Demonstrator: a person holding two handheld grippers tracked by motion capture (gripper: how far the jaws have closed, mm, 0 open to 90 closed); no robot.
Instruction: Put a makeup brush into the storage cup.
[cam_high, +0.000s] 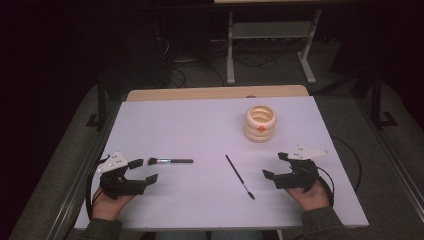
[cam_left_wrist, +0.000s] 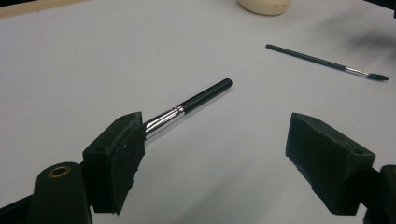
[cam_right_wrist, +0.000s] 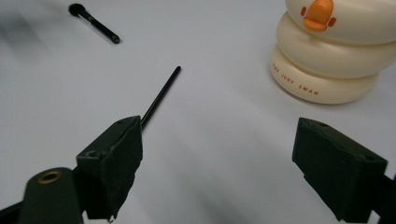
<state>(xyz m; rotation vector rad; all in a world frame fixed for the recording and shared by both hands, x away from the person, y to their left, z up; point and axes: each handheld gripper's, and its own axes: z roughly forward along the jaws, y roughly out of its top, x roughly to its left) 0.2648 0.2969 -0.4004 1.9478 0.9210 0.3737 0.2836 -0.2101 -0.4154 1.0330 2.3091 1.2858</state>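
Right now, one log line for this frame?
left gripper: open, empty | right gripper: open, empty | thick brush, thin brush: flat on table | cream holder: upright

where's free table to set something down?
Free: the far-left stretch beyond the makeup brush, left of the cream holder. Also the middle strip between makeup brush and thin brush. Crowded: near edge, around the left gripper and right gripper, both open.

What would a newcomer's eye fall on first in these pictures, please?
Probably the cream ringed holder with its orange mark, standing far right on the table. Next, two brushes lying apart: a thick one by the open left gripper, a thin one near the open right gripper.
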